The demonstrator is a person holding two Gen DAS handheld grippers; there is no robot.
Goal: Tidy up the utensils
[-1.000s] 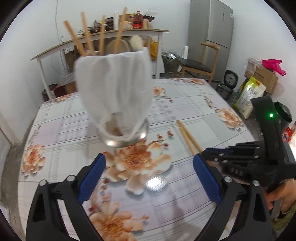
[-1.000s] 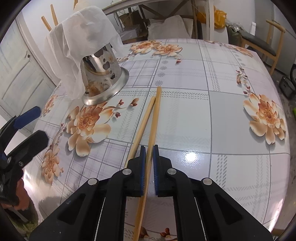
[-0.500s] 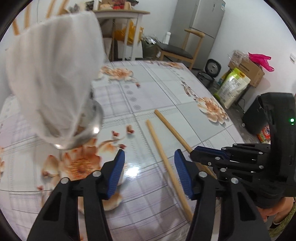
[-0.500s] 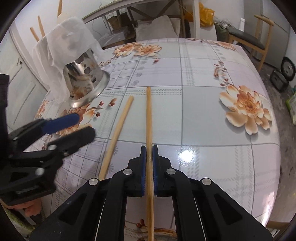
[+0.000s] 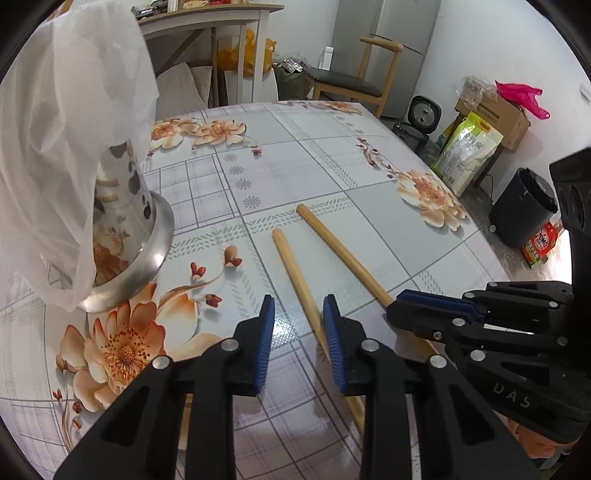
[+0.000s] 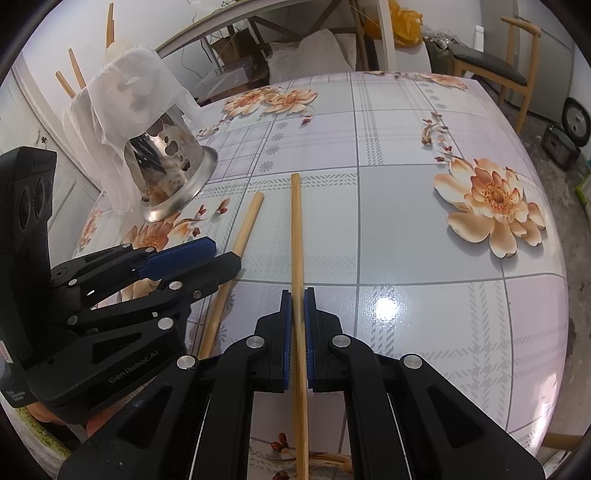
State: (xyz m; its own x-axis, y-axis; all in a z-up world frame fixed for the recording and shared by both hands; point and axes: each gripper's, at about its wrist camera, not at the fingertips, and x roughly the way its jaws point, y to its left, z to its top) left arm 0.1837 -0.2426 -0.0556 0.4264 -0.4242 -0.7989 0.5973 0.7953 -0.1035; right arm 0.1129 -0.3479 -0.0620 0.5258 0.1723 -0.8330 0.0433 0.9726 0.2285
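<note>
Two wooden chopsticks lie on the floral tablecloth. My right gripper (image 6: 297, 295) is shut on the right chopstick (image 6: 296, 229), also seen in the left wrist view (image 5: 343, 254). My left gripper (image 5: 299, 317) is open, its blue pads straddling the left chopstick (image 5: 295, 273), which also shows in the right wrist view (image 6: 240, 243). A perforated steel utensil holder (image 6: 170, 170), draped in white plastic (image 5: 66, 122) and holding several chopsticks, stands at the left; it also shows in the left wrist view (image 5: 133, 229).
The table's edge (image 6: 546, 295) curves away on the right. A wooden chair (image 5: 354, 81), a side table (image 5: 207, 22), a fridge, bags and a black bin (image 5: 521, 206) stand beyond the table.
My left gripper has swung right from the holder, come down over the left chopstick and narrowed. My right gripper has stayed shut on its chopstick, which has parted from the other.
</note>
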